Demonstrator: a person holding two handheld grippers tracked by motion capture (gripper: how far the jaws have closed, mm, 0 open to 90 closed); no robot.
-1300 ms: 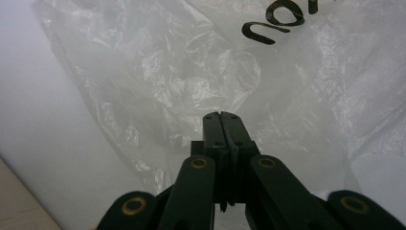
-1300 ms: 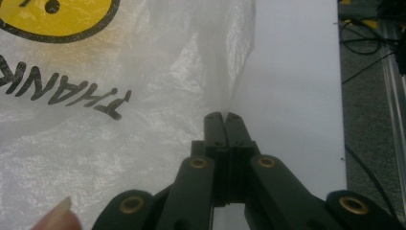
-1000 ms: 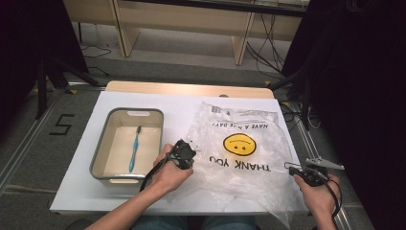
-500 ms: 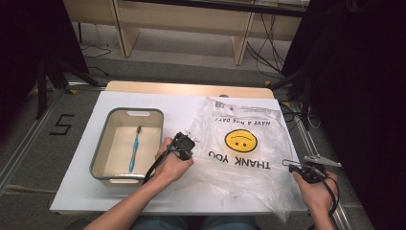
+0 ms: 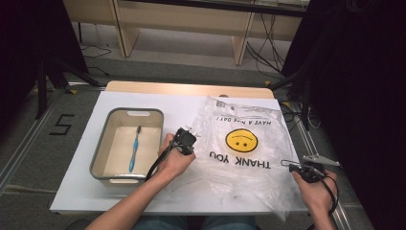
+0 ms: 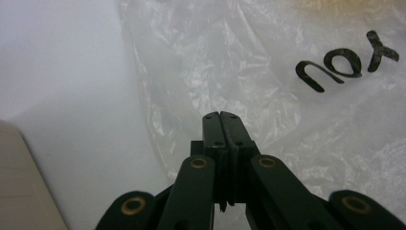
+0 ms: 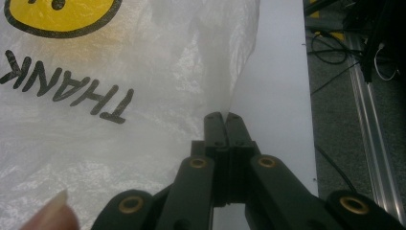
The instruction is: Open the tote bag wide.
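A clear plastic bag (image 5: 253, 184) with a yellow smiley and "THANK YOU" print lies flat on the right half of the white table (image 5: 76, 184). My left gripper (image 5: 192, 131) rests at the bag's left edge; in the left gripper view its jaws are pressed together on the crinkled film (image 6: 249, 72). My right gripper (image 5: 286, 164) sits at the bag's right edge near the table's corner. In the right gripper view the bag's edge (image 7: 239, 72) runs up into its closed tips. A blue toothbrush (image 5: 134, 151) lies inside a grey tub (image 5: 127, 111).
The tub stands on the left half of the table, just left of my left hand. The table's right edge (image 7: 306, 96) is close to my right gripper, with floor, rails and cables beyond it. Wooden furniture legs stand behind the table.
My left hand has moved forward and slightly right along the bag's left edge, and the film near it has shifted with it. My right hand has stayed in place.
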